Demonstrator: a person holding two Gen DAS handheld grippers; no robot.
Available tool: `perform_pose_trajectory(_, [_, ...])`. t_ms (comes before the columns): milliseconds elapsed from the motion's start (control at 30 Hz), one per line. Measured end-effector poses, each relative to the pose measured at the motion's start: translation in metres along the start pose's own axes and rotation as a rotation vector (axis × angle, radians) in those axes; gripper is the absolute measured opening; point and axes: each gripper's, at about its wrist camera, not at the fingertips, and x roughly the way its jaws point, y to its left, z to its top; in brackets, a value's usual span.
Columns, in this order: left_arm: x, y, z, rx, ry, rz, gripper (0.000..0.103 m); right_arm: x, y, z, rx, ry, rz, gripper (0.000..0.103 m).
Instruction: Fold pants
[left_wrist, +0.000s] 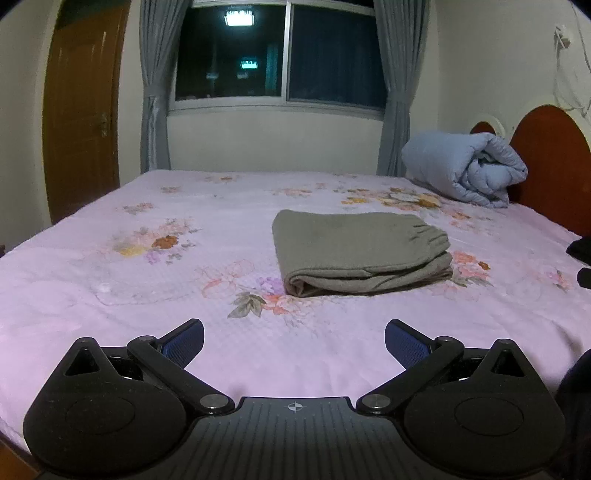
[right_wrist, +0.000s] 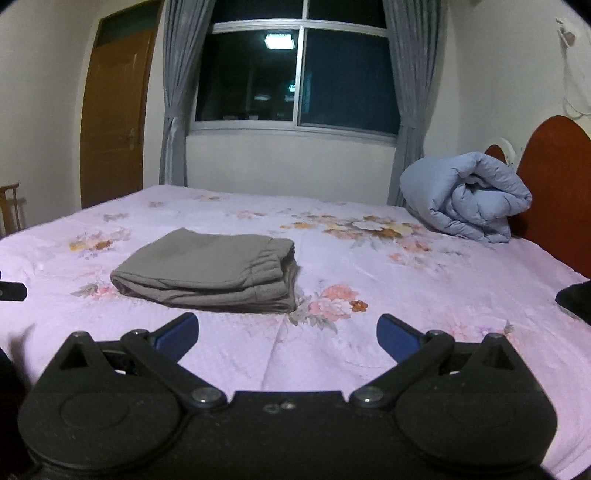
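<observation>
Grey-green pants (left_wrist: 360, 251) lie folded into a compact stack on the pink flowered bedsheet (left_wrist: 110, 280), elastic waistband toward the right. In the right wrist view the same pants (right_wrist: 210, 271) lie left of centre on the bedsheet (right_wrist: 424, 295). My left gripper (left_wrist: 294, 341) hovers open near the bed's front edge, short of the pants, nothing between its blue pads. My right gripper (right_wrist: 287, 336) is also open and holds nothing, with the pants just ahead and to its left.
A rolled blue quilt (left_wrist: 469, 170) rests at the back right against a red-brown headboard (left_wrist: 550, 162). Dark items (left_wrist: 580, 254) lie at the bed's right edge. A window (left_wrist: 277, 55) with grey curtains and a wooden door (left_wrist: 81, 107) stand behind the bed.
</observation>
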Motion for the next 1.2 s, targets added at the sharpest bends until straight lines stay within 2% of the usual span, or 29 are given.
perform_pose_trajectory(167, [-0.014, 0.002, -0.001, -0.030, -0.044, -0.022, 0.103, -0.006, -0.010, -0.002, 0.060, -0.034, 0.009, 0.097])
perform_pose_trajectory(233, [-0.013, 0.003, -0.003, -0.037, -0.043, -0.006, 0.103, -0.007, -0.007, -0.004, 0.055, -0.048, 0.018, 0.097])
perform_pose_trajectory(400, [-0.008, 0.010, -0.006, -0.076, -0.022, 0.002, 0.103, 0.000, 0.003, -0.005, 0.023, -0.018, 0.028, 0.097])
perform_pose_trajectory(1200, [-0.009, 0.005, -0.007, -0.052, -0.031, 0.001, 0.103, -0.002, 0.000, -0.005, 0.045, -0.021, 0.023, 0.097])
